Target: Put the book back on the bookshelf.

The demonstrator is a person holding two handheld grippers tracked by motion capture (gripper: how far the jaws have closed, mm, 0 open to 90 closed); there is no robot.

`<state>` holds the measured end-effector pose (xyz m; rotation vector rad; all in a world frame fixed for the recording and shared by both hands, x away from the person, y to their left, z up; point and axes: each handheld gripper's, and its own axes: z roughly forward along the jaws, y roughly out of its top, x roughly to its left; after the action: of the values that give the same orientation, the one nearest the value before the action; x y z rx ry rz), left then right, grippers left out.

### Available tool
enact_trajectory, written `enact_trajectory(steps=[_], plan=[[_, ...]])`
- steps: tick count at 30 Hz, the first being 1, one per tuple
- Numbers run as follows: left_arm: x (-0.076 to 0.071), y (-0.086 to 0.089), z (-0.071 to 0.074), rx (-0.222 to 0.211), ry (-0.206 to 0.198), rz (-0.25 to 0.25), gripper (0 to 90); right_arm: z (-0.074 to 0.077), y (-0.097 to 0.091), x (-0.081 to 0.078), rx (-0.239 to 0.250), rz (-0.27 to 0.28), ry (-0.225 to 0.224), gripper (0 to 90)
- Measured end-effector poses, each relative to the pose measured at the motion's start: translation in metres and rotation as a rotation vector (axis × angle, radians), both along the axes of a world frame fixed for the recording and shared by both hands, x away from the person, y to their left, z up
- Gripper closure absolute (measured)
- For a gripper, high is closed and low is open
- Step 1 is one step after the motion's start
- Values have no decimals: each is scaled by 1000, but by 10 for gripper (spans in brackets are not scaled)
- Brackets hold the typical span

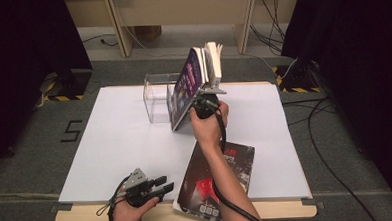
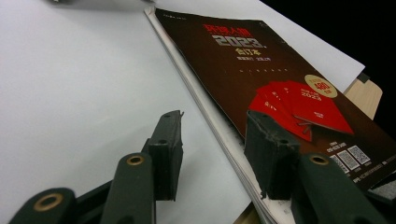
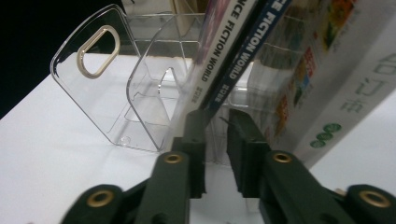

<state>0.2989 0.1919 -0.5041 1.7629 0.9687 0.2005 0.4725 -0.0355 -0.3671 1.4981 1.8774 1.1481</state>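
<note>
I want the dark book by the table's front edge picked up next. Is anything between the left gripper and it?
Nothing visible is. The left gripper sits open right beside the dark-covered book with red booklets printed on it, with bare white table sheet under its jaws. One jaw already reaches the book's page edge in the left gripper view.

— What's in front of those two black jaws right now?

— A clear plastic rack standing on the white table, with an oval handle hole in its near wall.

— And the magazines?

— Two thin ones lean in it, spines reading "Science Fiction World", with a thicker pale book tilted beside them.

— Is the right gripper pinching them?

— The jaws stand a little apart, just under the spines' lower ends. Whether they touch, I can't tell.
</note>
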Motion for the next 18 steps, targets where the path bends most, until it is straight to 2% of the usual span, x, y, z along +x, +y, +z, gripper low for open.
enact_trajectory(steps=[1, 5, 9, 12, 13, 16, 18], plan=[[0, 0, 0, -2, 2, 3, 557, -1, -3, -3, 44, 5, 1, 721], [0, 1, 0, -1, 2, 3, 557, -1, -4, -3, 67, 0, -8, 674], [0, 1, 0, 0, 2, 3, 556, 9, -2, 0, 96, -1, -42, 629], [0, 1, 0, -1, 1, 4, 557, 13, 0, 4, 88, -11, -52, 613], [0, 1, 0, -3, 0, 6, 557, 15, 0, 8, 92, -35, -52, 607], [0, 2, 0, -5, 1, 9, 557, 16, 3, 15, 92, -54, -43, 614], [0, 3, 1, -3, 0, 9, 557, 17, 6, 18, 70, -59, -44, 633]])
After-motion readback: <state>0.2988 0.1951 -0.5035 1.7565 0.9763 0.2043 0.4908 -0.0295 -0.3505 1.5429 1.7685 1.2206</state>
